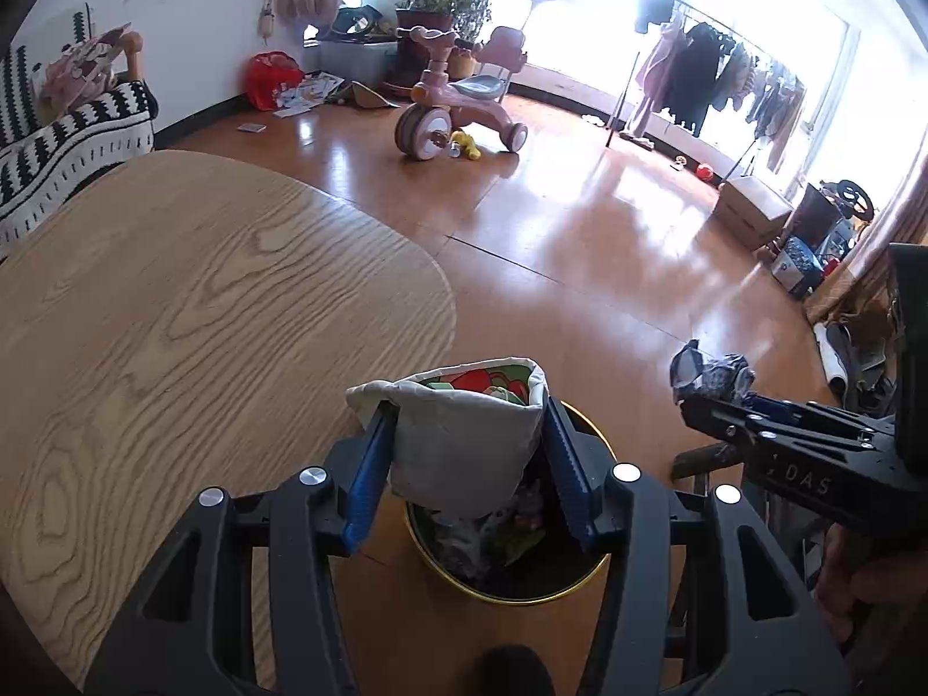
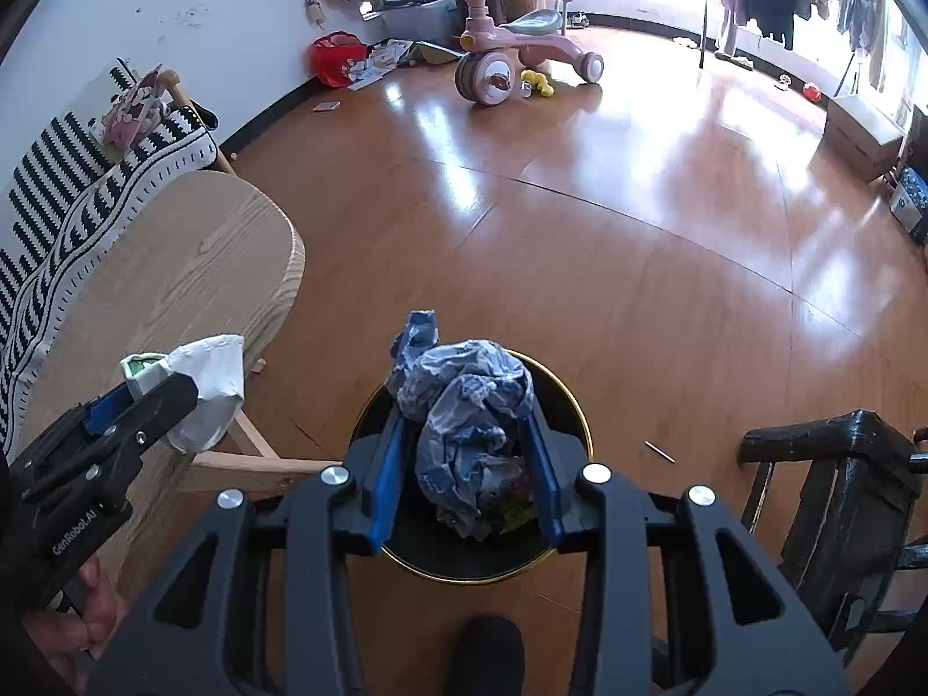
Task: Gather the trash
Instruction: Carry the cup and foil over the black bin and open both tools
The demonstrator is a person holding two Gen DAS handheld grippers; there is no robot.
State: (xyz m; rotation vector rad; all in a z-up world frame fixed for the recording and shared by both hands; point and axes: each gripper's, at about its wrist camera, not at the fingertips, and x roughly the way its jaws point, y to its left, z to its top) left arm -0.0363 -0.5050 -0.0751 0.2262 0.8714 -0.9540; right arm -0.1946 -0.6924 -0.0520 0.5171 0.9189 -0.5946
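My left gripper (image 1: 464, 452) is shut on a white snack bag (image 1: 461, 446) with a red and green printed inside, held over the mouth of a black, gold-rimmed trash bin (image 1: 580, 586). In the right wrist view the same bag (image 2: 206, 394) hangs from the left gripper (image 2: 153, 391) beside the table edge. My right gripper (image 2: 467, 452) is shut on a crumpled blue plastic wrapper (image 2: 470, 429), directly above the bin (image 2: 571, 406), which holds some trash. From the left wrist view the right gripper (image 1: 704, 391) comes in from the right with the wrapper (image 1: 710, 374).
A light wooden table (image 1: 191, 313) lies left of the bin, a dark wooden chair (image 2: 841, 499) to its right. A pink tricycle (image 1: 458, 110), a red bag (image 1: 269, 78) with scattered papers, a clothes rack (image 1: 719, 81) and a striped sofa cover (image 1: 64, 133) stand farther off.
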